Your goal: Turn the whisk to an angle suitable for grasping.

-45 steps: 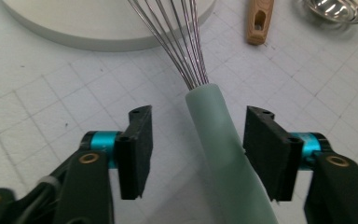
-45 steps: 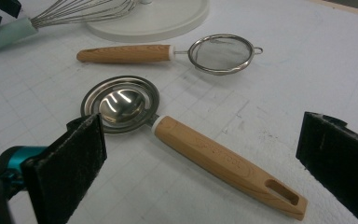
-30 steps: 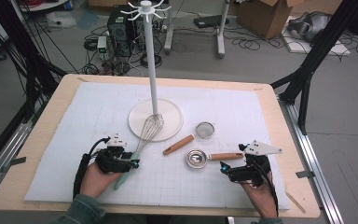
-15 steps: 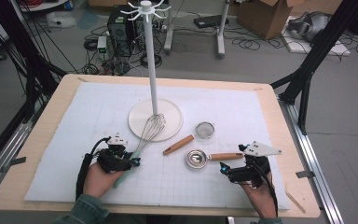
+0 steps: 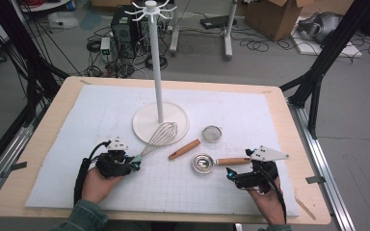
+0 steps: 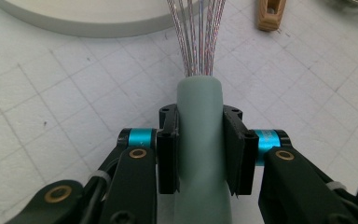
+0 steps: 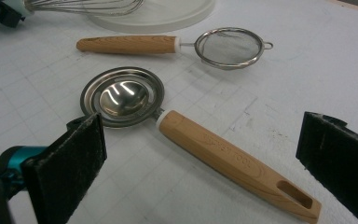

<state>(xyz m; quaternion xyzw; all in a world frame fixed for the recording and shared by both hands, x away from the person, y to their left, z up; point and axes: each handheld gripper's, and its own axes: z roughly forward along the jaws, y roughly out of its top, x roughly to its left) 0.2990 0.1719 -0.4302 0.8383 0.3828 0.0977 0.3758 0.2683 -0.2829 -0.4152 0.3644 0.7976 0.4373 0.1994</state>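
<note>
A white stand (image 5: 155,57) is rising from the middle of a white gridded mat (image 5: 270,115) that is covering a wooden table (image 5: 58,106). A small strainer (image 5: 212,133) with a wooden handle is lying just right of the stand's base. A steel scoop (image 5: 203,162) is lying nearer than the strainer, its wooden handle pointing right. Beyond the stand, a computer tower (image 5: 124,24), loose cables (image 5: 192,45) and a cardboard box (image 5: 274,14) are sitting on the floor.

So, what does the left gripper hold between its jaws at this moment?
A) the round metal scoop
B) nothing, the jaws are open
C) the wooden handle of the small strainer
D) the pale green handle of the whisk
D: in the left gripper view, the left gripper has both jaws pressed against the whisk handle.
</note>
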